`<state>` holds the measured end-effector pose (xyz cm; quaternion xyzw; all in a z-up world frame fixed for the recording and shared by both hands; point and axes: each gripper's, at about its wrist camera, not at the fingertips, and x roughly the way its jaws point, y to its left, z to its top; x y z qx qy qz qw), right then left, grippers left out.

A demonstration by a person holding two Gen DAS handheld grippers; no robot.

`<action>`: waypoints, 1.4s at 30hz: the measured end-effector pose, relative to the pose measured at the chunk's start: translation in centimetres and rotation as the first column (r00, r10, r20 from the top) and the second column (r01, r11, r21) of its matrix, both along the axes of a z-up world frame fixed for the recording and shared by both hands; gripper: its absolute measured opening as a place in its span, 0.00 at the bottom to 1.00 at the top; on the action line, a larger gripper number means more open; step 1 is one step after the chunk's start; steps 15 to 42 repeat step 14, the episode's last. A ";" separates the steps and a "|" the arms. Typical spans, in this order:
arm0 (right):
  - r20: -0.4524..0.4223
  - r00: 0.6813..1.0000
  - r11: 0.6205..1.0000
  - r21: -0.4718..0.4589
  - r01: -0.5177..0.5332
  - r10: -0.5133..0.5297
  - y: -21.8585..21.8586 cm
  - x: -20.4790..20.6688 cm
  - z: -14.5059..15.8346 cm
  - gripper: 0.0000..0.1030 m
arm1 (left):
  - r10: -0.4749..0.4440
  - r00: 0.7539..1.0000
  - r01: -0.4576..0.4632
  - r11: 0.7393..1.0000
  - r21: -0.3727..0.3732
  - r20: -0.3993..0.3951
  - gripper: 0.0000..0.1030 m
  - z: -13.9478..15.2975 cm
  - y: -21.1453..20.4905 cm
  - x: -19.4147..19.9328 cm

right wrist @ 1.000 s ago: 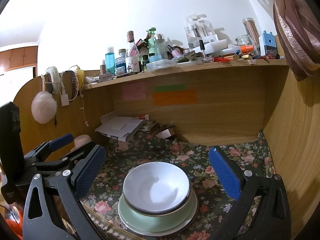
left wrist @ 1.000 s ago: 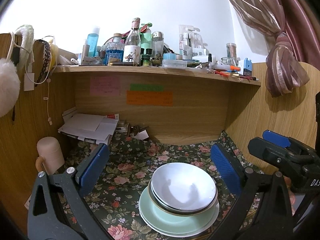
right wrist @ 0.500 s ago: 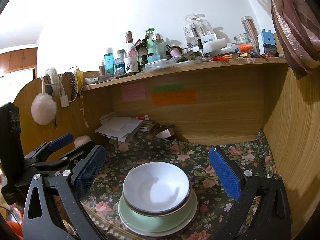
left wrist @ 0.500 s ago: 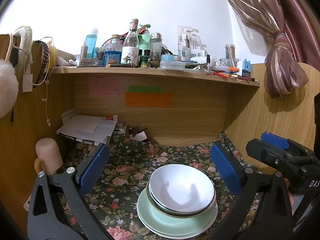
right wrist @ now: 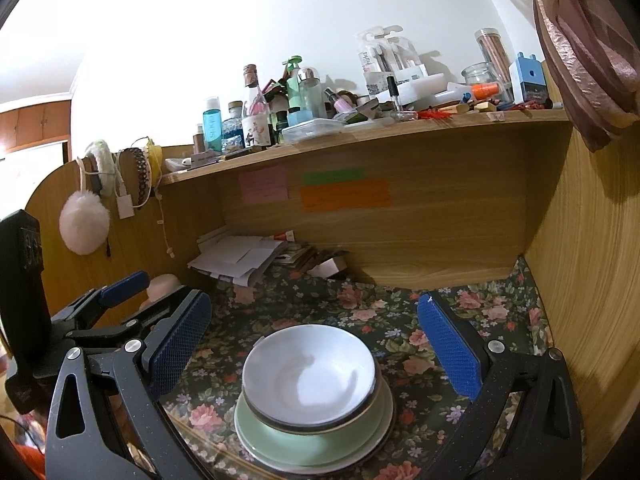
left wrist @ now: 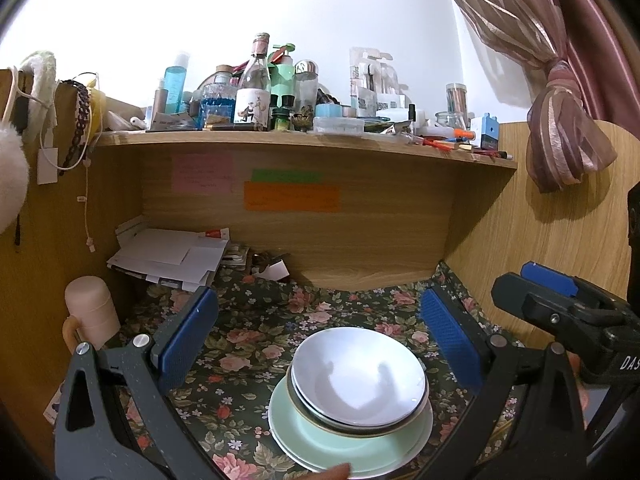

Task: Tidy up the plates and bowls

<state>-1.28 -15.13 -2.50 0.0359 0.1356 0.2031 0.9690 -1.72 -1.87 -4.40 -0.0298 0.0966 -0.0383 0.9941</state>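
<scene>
A stack of dishes stands on the floral desk cover: a white bowl (left wrist: pixel 358 374) (right wrist: pixel 308 376) nested in a second bowl, on a pale green plate (left wrist: pixel 320 440) (right wrist: pixel 280 438) with a white plate under it. My left gripper (left wrist: pixel 316 336) hangs open above and in front of the stack, nothing between its blue pads. My right gripper (right wrist: pixel 312 336) is open too, its pads spread either side of the bowl, clear of it. In the left wrist view the right gripper's black body (left wrist: pixel 560 312) shows at the right edge.
A wooden shelf (left wrist: pixel 304 140) crowded with bottles and jars overhangs the desk. Papers (left wrist: pixel 172 256) are piled at the back left, a pink mug (left wrist: pixel 90 312) stands by the left wall. Wooden side panels close in both sides; a curtain (left wrist: pixel 560 128) hangs right.
Both grippers have drifted slightly back; the dish stack sits a little lower and nearer in both views. The stack itself has not moved. A fingertip now shows at the bottom edge of the left view.
</scene>
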 end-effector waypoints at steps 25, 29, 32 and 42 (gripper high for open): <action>-0.015 1.000 1.000 0.011 0.016 -0.016 0.0 0.2 -0.4 1.00 | -0.007 1.000 0.007 1.000 -0.001 -0.001 1.00 -0.2 -0.4 0.2; -0.015 1.000 1.000 0.011 0.016 -0.016 0.0 0.2 -0.4 1.00 | -0.007 1.000 0.007 1.000 -0.001 -0.001 1.00 -0.2 -0.4 0.2; -0.015 1.000 1.000 0.011 0.016 -0.016 0.0 0.2 -0.4 1.00 | -0.007 1.000 0.007 1.000 -0.001 -0.001 1.00 -0.2 -0.4 0.2; -0.015 1.000 1.000 0.011 0.016 -0.016 0.0 0.2 -0.4 1.00 | -0.007 1.000 0.007 1.000 -0.001 -0.001 1.00 -0.2 -0.4 0.2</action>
